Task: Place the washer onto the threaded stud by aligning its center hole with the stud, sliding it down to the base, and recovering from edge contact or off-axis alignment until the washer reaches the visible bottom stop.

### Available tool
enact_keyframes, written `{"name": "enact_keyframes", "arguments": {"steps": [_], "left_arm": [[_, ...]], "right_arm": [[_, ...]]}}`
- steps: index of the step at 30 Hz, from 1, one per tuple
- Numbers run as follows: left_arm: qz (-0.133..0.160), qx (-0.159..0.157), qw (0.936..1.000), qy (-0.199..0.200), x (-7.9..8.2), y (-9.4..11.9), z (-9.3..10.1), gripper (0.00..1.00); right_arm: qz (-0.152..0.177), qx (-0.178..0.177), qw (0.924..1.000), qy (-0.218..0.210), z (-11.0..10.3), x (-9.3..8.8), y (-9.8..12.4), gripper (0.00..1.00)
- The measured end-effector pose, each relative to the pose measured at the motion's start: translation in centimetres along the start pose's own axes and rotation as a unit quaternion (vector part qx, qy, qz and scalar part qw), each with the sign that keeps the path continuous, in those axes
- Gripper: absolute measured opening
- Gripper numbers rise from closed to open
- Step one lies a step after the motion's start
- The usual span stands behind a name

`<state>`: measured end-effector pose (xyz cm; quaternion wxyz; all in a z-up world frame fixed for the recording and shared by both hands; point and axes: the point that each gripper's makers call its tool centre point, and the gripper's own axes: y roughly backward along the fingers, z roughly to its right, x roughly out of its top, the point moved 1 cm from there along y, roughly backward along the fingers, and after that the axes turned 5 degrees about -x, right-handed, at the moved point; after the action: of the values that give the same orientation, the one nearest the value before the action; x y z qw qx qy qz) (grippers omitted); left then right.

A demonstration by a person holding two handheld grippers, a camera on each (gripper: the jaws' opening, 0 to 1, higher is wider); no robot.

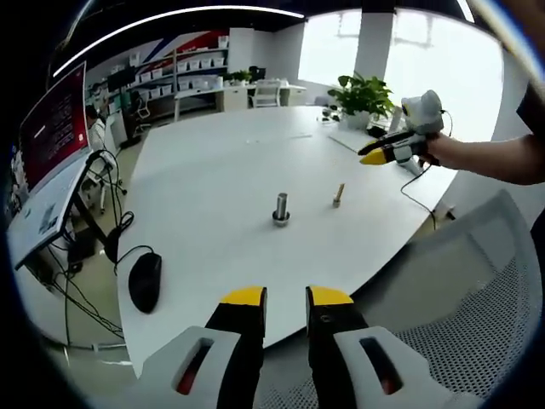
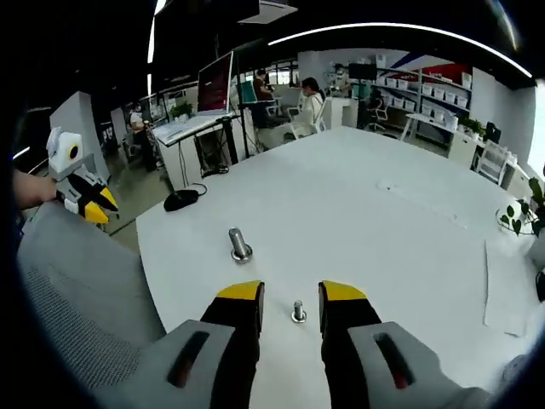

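Note:
A thick grey metal stud [image 1: 280, 207] [image 2: 239, 244] stands upright mid-table with a wider ring at its foot. Beside it stands a thinner small stud [image 1: 338, 195] [image 2: 298, 312] on the white table [image 1: 213, 170] [image 2: 383, 221]. I cannot make out a loose washer. My left gripper [image 1: 287, 298] is open and holds nothing, back from the near table edge; the right gripper view has it at the left [image 2: 95, 203]. My right gripper [image 2: 292, 294] is open, and the small stud shows in the gap beyond its tips. A hand holds it at the table's far right [image 1: 379, 155].
A black mouse [image 1: 145, 281] [image 2: 180, 199] lies near one table edge. A grey mesh chair [image 1: 477, 281] [image 2: 77, 281] stands between the grippers and the table. A potted plant [image 1: 362, 94] and paper [image 2: 511, 290] sit at the far end. Cables hang by the monitor [image 1: 51, 128].

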<state>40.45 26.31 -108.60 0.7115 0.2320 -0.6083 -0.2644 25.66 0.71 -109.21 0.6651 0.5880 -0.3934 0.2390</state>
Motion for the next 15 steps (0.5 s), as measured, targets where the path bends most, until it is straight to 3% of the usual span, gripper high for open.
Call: {"name": "enact_keyframes", "arguments": {"steps": [5,8,15], "left_arm": [[0.013,-0.002,0.9999,0.009,0.3,0.1,-0.2,0.16],[0.017,-0.008,0.9998,0.003,0.4,0.1,0.2,0.16],[0.05,-0.009,0.9987,0.011,1.4,0.4,0.1,0.17]], "right_arm": [[0.022,-0.019,0.9986,-0.045,-1.3,1.0,2.3,0.28],[0.02,-0.031,0.9981,-0.048,-2.3,1.0,3.9,0.28],[0.017,-0.076,0.9944,-0.072,-3.2,-0.3,7.9,0.28]]}}
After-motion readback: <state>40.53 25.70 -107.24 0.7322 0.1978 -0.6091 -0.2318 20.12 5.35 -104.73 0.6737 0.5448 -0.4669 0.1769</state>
